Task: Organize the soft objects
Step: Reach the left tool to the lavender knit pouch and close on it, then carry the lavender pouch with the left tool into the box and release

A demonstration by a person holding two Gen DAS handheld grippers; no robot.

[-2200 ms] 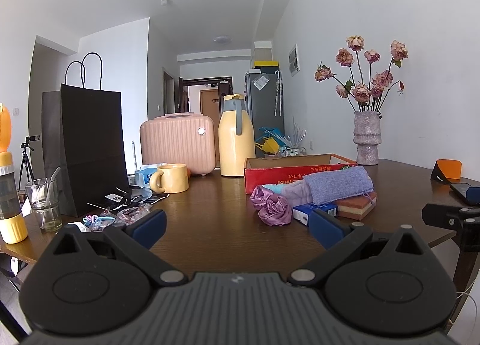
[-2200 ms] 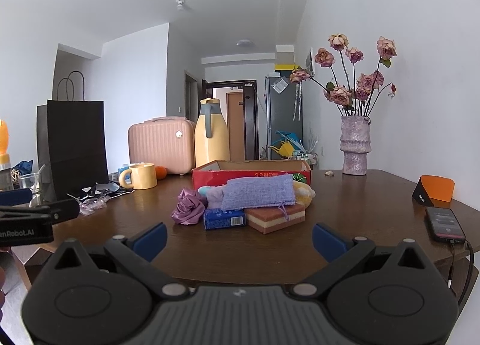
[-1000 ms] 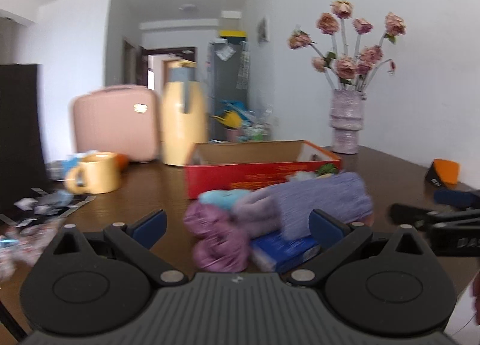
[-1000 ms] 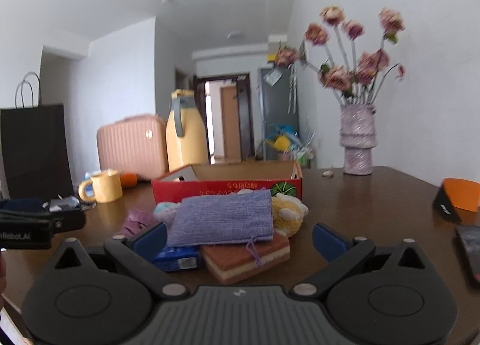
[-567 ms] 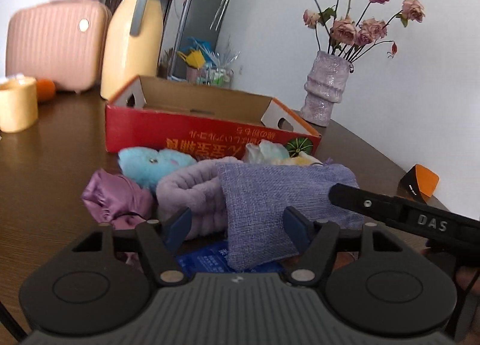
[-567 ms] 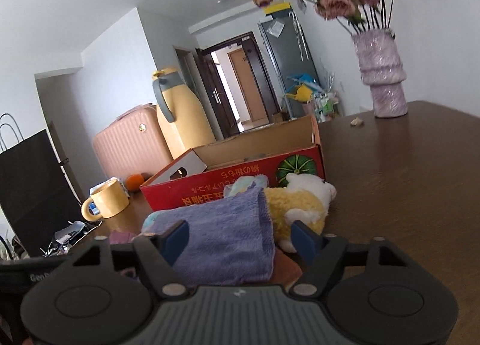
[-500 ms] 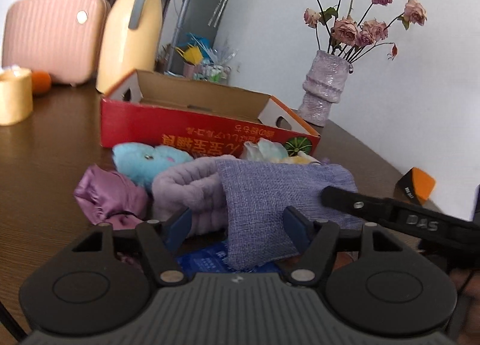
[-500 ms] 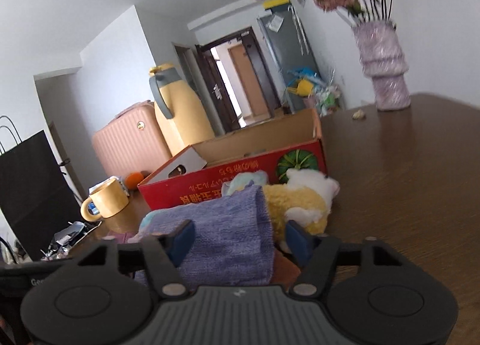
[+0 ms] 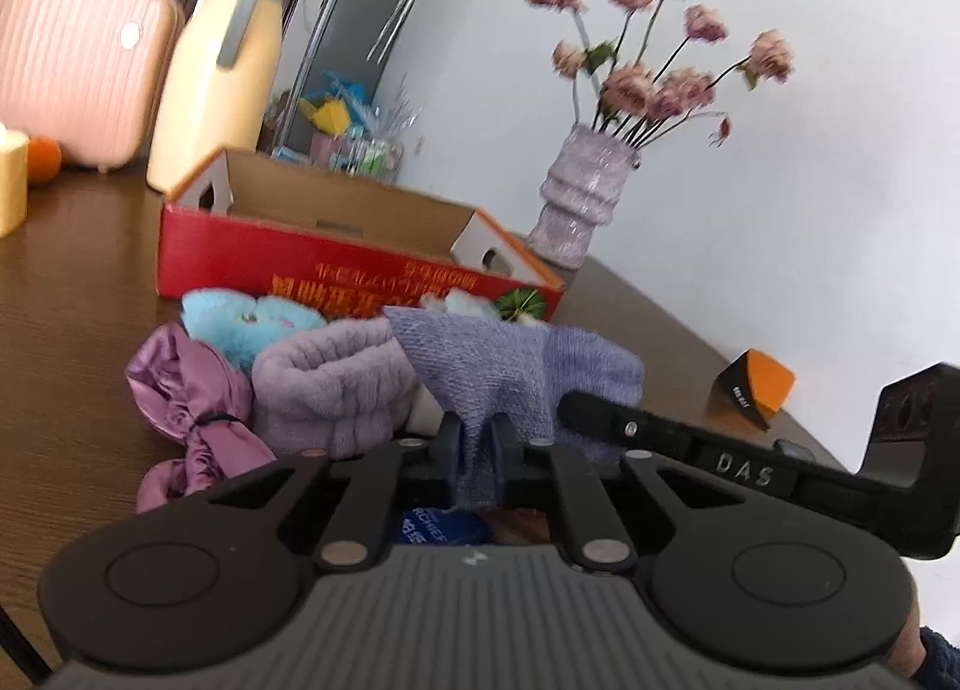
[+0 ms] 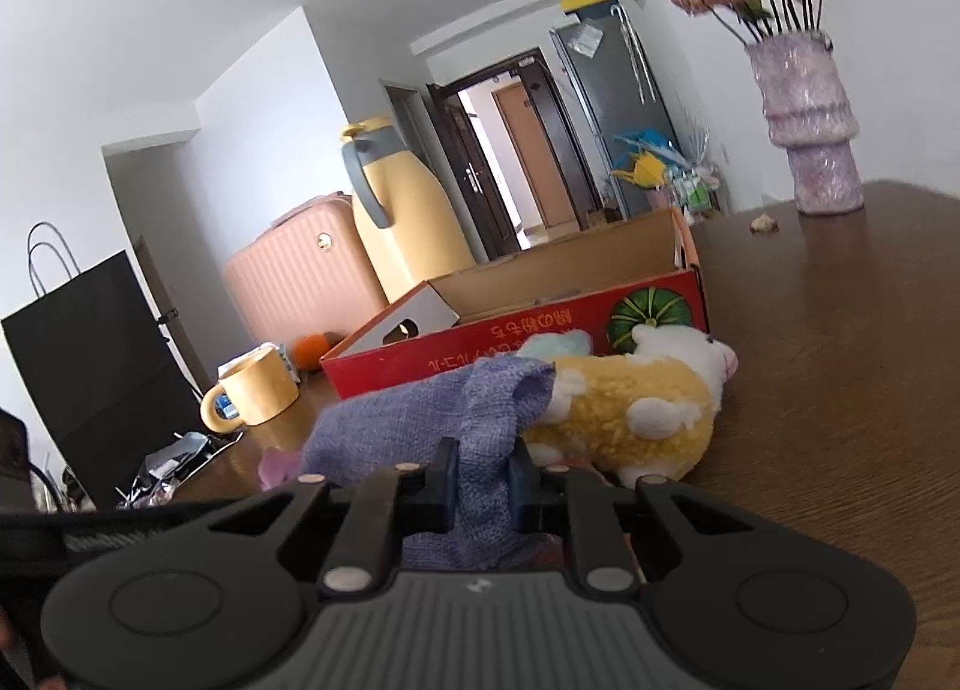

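Coarse woven purple cloth pouch (image 9: 498,354); glossy wooden table (image 10: 840,330).

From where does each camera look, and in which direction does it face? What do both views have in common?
Left wrist: sits on the left hand-held gripper, looking forward and a little upward at the purple cloth pouch, which its fingers pinch; the right hand-held gripper's body crosses at right.
Right wrist: sits on the right hand-held gripper, shut on the same pouch, beside the yellow plush toy.
Shared: the pouch, red cardboard box, yellow thermos, pink suitcase and vase.
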